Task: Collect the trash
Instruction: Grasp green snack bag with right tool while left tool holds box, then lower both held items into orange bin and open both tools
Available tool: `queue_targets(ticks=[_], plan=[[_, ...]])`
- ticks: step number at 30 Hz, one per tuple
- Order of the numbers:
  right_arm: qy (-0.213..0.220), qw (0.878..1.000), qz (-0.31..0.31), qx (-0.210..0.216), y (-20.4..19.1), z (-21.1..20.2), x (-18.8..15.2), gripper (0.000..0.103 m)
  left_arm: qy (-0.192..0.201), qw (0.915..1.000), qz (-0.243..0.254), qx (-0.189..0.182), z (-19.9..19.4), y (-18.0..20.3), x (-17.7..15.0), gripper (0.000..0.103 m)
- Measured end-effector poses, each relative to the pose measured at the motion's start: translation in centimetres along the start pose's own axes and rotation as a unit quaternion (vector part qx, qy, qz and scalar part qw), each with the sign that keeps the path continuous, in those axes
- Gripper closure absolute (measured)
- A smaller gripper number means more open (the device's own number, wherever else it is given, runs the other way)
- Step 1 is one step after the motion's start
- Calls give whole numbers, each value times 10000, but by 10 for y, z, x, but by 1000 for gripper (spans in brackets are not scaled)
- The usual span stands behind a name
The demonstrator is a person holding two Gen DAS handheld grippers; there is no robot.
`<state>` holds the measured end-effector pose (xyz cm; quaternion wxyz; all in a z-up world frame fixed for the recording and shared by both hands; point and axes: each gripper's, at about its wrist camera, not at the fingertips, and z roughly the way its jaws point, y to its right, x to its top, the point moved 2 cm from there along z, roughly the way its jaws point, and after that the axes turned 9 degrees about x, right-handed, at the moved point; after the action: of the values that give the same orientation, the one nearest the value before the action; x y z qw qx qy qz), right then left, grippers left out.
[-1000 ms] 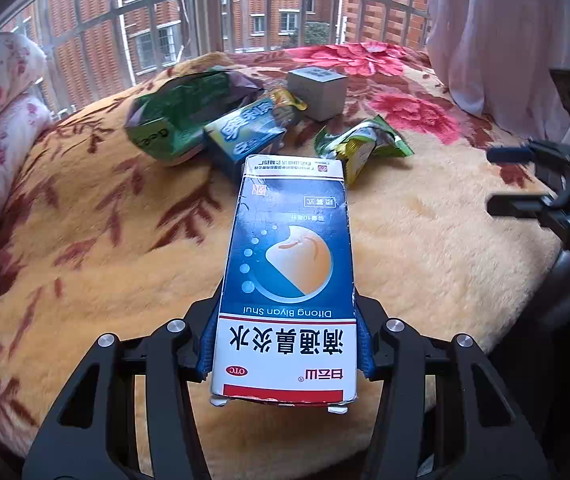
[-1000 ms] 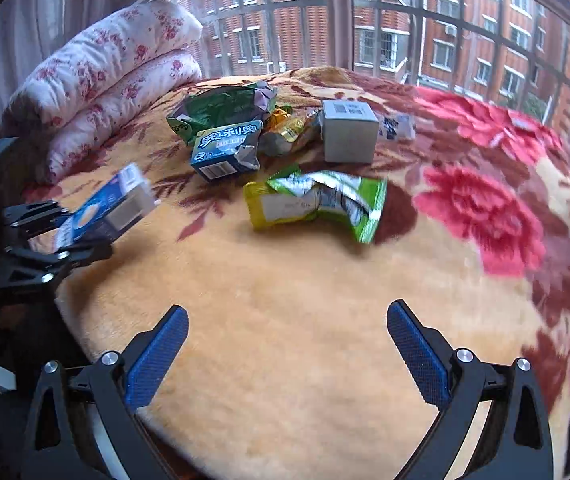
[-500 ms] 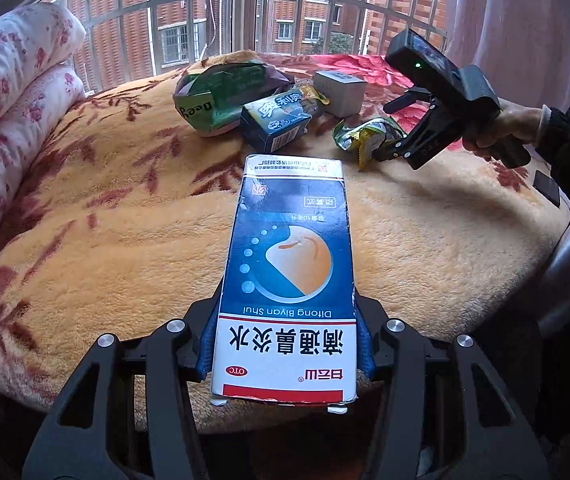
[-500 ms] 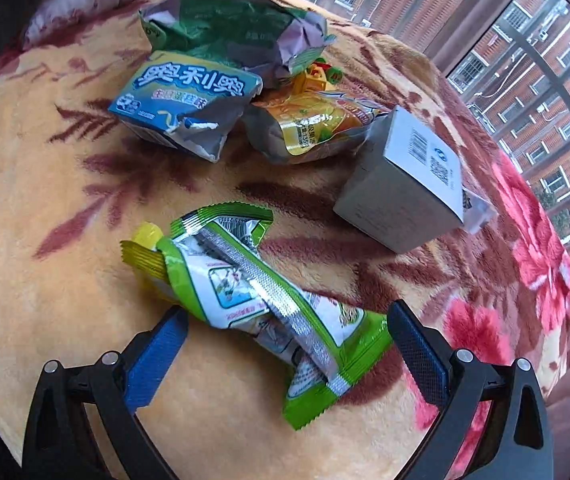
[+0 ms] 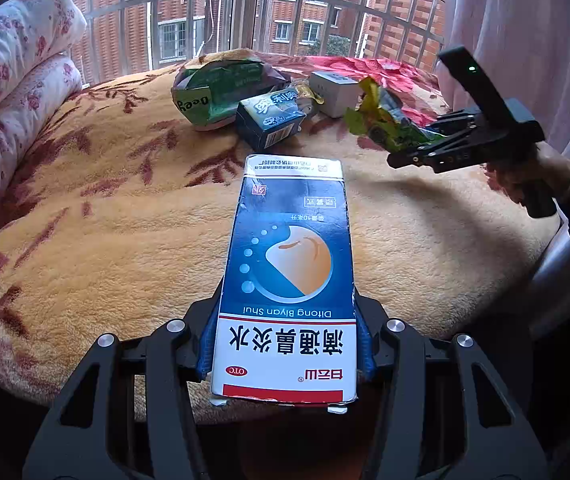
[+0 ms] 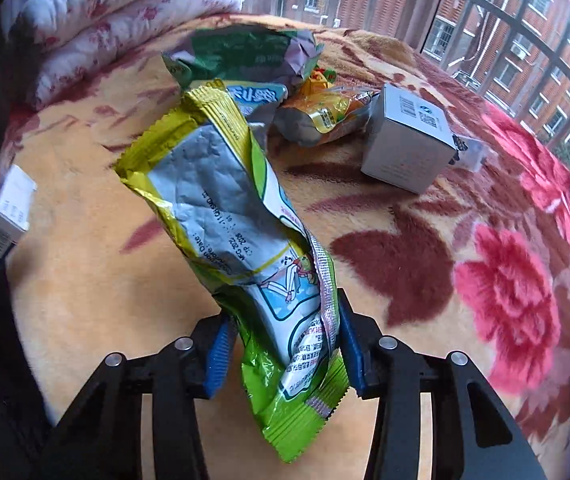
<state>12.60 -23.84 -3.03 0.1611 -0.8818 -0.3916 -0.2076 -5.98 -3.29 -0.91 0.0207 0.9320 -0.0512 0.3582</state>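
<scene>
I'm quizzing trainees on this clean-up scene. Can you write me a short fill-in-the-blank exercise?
1. The left gripper holds a blue and white ____.
2. The right gripper is closing on a green and yellow ____.
3. The grey box rests on the ____.

Missing words: carton; wrapper; blanket

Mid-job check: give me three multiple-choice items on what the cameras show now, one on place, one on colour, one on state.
1. Where is the grey box?
A. On the blanket
B. In the left claw
C. On the windowsill

2. Main colour of the carton in the left claw?
A. Red
B. Blue
C. Black

3. The green wrapper is:
A. Flat on the blanket
B. Lifted between the right claw's closing pads
C. Under the box

Answers: 1 A, it sits on the blanket beside the other wrappers; 2 B, its face is blue and white; 3 B, it hangs off the blanket, pads at both sides.
</scene>
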Motion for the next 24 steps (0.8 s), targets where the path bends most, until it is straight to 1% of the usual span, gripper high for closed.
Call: queue_targets(ticks=[4, 7, 9, 11, 14, 18, 22, 24], plan=[[500, 9960, 652, 353, -39, -39, -36, 56, 117, 9998, 102, -78, -13, 3, -8, 53], [717, 9912, 1026, 424, -71, -56, -61, 55, 199, 9994, 257, -125, -25, 6, -18, 53], [868, 9864, 1237, 645, -91, -65, -80, 54, 247, 9988, 388, -153, -35, 7, -27, 53], [944, 9839, 1308, 763, -114, -72, -99, 54, 244, 9983, 490, -178, -43, 6, -37, 53], [952, 9833, 1271, 891, -144, -77, -124, 53, 162, 9978, 601, -217, -51, 6, -55, 53], [816, 9841, 1215, 1004, -176, -70, -148, 53, -14, 9974, 681, -245, -55, 5, -79, 53], [624, 9830, 1329, 1106, -191, -49, -166, 53, -247, 9967, 712, -308, -51, 5, -102, 53], [541, 9820, 1390, 1160, -196, -36, -173, 56, -362, 9962, 724, -328, -47, 5, -113, 53]])
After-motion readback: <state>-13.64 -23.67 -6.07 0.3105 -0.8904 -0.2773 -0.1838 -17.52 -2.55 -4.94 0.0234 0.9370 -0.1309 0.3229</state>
